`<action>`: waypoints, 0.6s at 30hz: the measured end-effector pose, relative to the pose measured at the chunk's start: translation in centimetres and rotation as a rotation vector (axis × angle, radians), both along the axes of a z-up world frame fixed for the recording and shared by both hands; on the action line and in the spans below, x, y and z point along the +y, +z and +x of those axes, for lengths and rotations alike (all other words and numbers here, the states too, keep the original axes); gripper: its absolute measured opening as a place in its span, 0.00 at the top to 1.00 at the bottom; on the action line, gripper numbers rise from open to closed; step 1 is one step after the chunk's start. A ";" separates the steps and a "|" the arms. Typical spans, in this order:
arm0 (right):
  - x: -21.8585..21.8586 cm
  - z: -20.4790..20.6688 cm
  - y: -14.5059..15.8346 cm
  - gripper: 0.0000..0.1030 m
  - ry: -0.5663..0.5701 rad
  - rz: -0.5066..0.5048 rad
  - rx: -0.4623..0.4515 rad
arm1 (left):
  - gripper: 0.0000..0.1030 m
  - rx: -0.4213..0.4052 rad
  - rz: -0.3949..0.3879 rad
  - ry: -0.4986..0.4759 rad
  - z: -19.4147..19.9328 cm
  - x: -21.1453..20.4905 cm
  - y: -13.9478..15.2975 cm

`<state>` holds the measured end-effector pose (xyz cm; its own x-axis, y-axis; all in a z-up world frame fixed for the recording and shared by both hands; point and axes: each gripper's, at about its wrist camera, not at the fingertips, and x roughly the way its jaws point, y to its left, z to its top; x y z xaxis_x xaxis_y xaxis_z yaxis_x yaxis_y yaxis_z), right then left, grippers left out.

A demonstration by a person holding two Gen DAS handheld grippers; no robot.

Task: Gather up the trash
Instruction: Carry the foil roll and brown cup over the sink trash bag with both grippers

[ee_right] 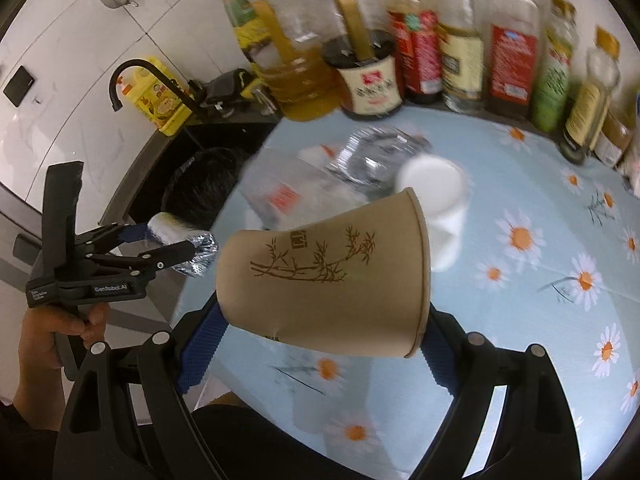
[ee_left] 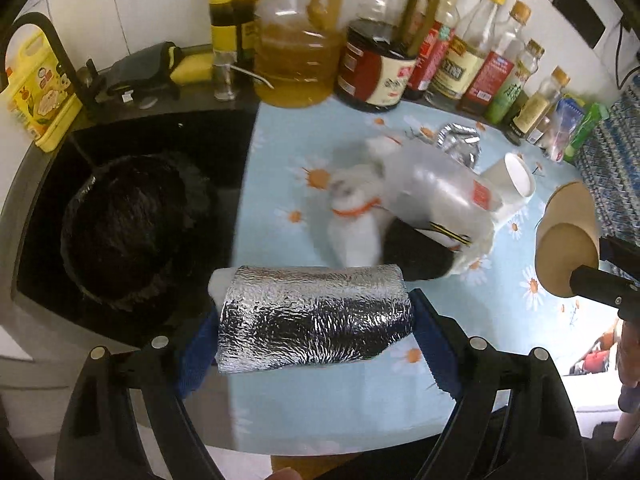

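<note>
My left gripper (ee_left: 314,334) is shut on a crumpled foil roll (ee_left: 314,316), held above the edge between the sink and the table; it also shows in the right wrist view (ee_right: 182,246). My right gripper (ee_right: 320,332) is shut on a brown paper cup (ee_right: 328,280) with a bamboo print, held sideways above the table; the cup also shows in the left wrist view (ee_left: 566,240). On the floral tablecloth (ee_right: 520,280) lie a clear plastic bottle (ee_left: 432,192), a white paper cup (ee_left: 516,188), a foil tray (ee_left: 460,144) and white tissue (ee_left: 352,216).
A black bag-lined bin (ee_left: 132,228) sits in the dark sink (ee_left: 224,140) on the left, below a black tap (ee_left: 52,48). Several oil and sauce bottles (ee_left: 372,68) line the back wall. A yellow carton (ee_left: 40,96) stands by the tap.
</note>
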<state>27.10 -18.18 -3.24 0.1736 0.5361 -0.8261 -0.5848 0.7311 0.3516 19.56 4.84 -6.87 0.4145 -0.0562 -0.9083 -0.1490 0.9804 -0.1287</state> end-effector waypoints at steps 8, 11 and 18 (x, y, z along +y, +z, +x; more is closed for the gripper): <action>7.9 -2.2 2.0 0.17 -0.018 -0.003 -0.050 | 0.17 -0.045 -0.016 -0.058 -0.4 7.5 1.3; 11.1 -2.9 2.3 0.17 -0.017 -0.002 -0.061 | 0.17 -0.069 -0.021 -0.059 -0.9 10.5 2.1; 17.1 -4.2 2.3 0.17 -0.023 0.014 -0.069 | 0.17 -0.091 -0.015 -0.070 -2.1 16.0 3.4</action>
